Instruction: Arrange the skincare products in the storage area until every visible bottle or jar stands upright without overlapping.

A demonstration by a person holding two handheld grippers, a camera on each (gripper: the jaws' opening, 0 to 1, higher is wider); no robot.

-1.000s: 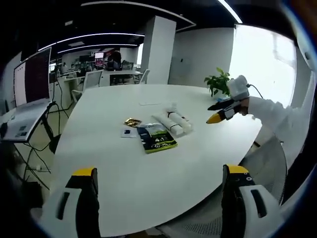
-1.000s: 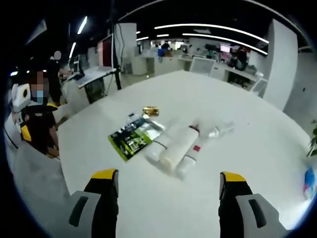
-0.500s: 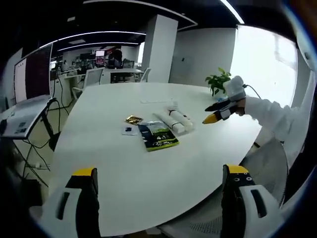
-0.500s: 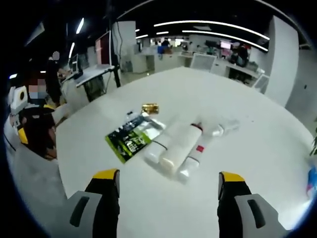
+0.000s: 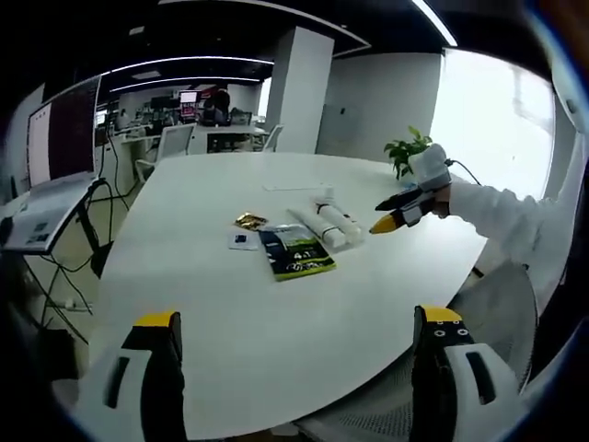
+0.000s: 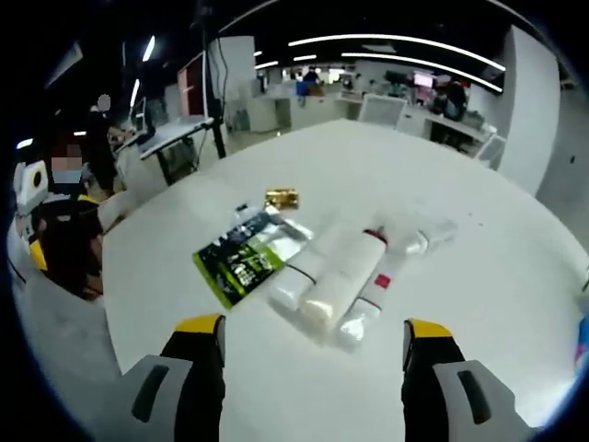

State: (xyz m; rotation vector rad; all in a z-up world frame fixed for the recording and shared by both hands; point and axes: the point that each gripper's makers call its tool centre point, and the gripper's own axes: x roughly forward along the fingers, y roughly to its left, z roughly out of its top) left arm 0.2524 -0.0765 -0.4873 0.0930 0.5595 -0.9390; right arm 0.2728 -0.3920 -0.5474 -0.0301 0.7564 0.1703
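**Tubes still lying flat as the right gripper closes in**

Nearest in the right gripper view, the right gripper (image 6: 311, 331) has its yellow-tipped jaws spread wide with nothing between them, held above the white table (image 6: 479, 304). Just beyond the jaws lie the white tubes (image 6: 333, 285), on their sides and packed side by side, touching one another; one slim tube carries a small red mark. None of them stands upright. A clear-looking bottle (image 6: 419, 237) lies flat at the far end of the cluster. Beside the tubes lies a green and black sachet (image 6: 247, 261), flat on the table, and past it a small gold packet (image 6: 282, 197).

In the left gripper view, the left gripper (image 5: 299, 336) sits low over the near table edge, jaws wide apart and empty, well apart from the products. Mid-table lie the sachet, the tubes, the gold packet and a small white card (image 5: 240, 241). From the right of this view the right gripper comes in, held by a hand in a white sleeve (image 5: 502, 214), its tips pointing toward the tubes. Farther back stand a green plant (image 5: 407, 150), a laptop (image 5: 51, 184) on a side stand, and office desks.

Against a second ago, the tubes fill more of the right gripper view, and in the left gripper view the right gripper stands nearer the tubes. The products lie as before.
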